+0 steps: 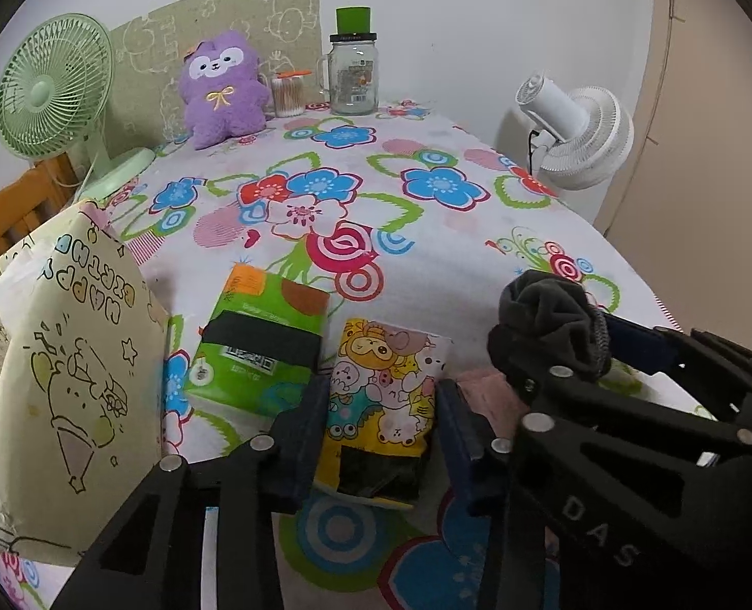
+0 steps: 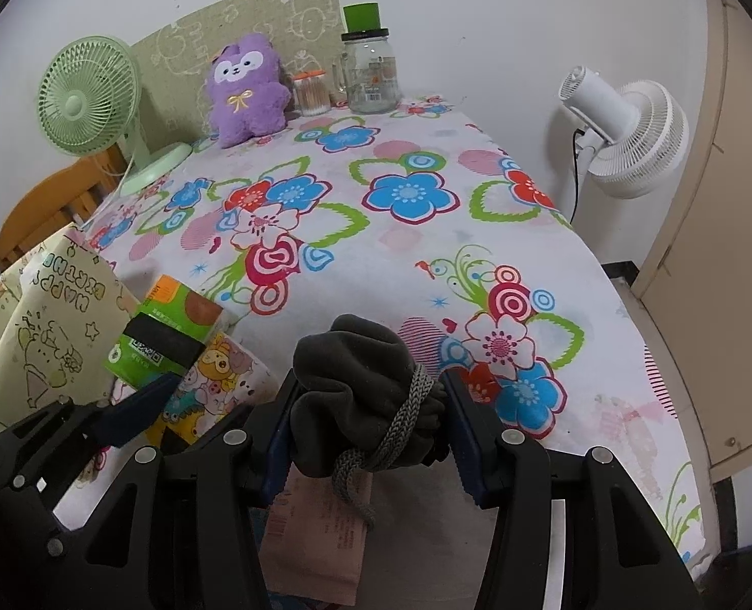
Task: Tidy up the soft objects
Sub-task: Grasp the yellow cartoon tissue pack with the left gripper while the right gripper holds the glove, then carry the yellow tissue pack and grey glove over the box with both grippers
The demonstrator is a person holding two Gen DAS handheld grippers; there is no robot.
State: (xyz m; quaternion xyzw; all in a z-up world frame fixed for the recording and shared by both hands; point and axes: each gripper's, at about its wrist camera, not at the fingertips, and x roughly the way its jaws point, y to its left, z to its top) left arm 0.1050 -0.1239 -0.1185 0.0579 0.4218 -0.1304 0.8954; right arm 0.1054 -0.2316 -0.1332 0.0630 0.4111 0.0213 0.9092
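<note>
Right up against the lens in the right wrist view, a dark grey fleece bundle tied with a knitted cord is clamped between the blue pads of the right gripper, held just above a pinkish paper packet lying flat on the cloth. Same bundle is seen at the right edge of the left wrist view.

Lower middle of the left wrist view, a yellow cartoon-print tissue pack sits between the pads of the left gripper; the pads look pressed against its sides, so it's taken as gripped. Just beside it on the left, a green tissue pack is touching or nearly touching. Further left, the frame is crowded by a cream "happy birthday" gift bag standing upright.

Everything is laid on a table covered with a bright flowered cloth. Along the far edge, a purple plush, a cotton swab tub and a glass jar with a green cup on top are lined up against a white wall. A green fan is seen upper left, a white fan off the right edge.
</note>
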